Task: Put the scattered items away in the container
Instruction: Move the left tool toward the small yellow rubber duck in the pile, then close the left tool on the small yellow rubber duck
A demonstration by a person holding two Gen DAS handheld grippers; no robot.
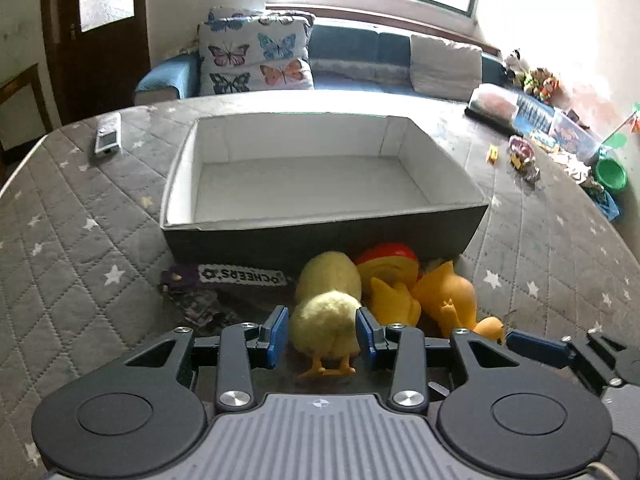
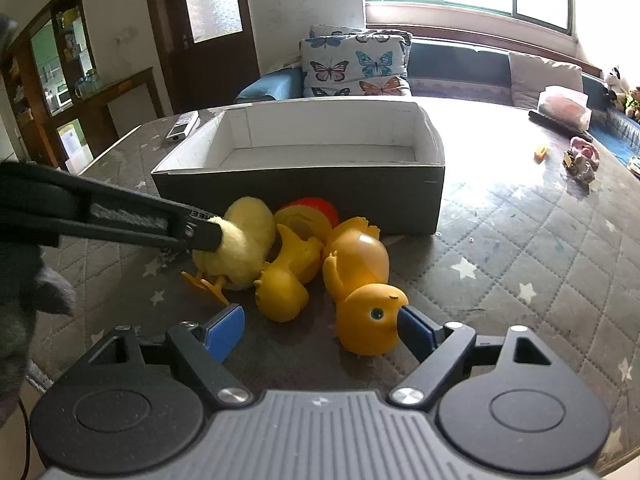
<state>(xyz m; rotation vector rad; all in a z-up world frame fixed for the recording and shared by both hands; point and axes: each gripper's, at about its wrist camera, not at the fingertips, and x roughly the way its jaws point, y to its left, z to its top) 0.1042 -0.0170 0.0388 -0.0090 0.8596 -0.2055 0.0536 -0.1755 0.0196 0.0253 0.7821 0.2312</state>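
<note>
Your left tool (image 1: 322, 330) is clamped on the fluffy chick (image 1: 326, 312), just short of the empty box (image 1: 320, 216) ahead. The plush could slip out mid-lift. Your right tool (image 2: 320, 330) stands apart around the rubber duck (image 2: 360, 288); closing may squirt it sideways.

Grey quilted cover w/ white stars (image 1: 100, 240) over the whole table. On it: grey box (image 1: 320, 236), white inside, mid-table; 3 toys in a row touching its near wall – fuzzy yellow chick (image 1: 326, 312) at left, orange duck w/ red cap (image 1: 390, 284) in the middle, orange rubber duck (image 2: 360, 276) at right. Dark pouch w/ white label (image 1: 240, 274) beside the chick. Remote (image 1: 108, 134) near far left corner. Small toys (image 1: 522, 156) & green bowl (image 1: 610, 174) along right edge, well apart from the box
</note>
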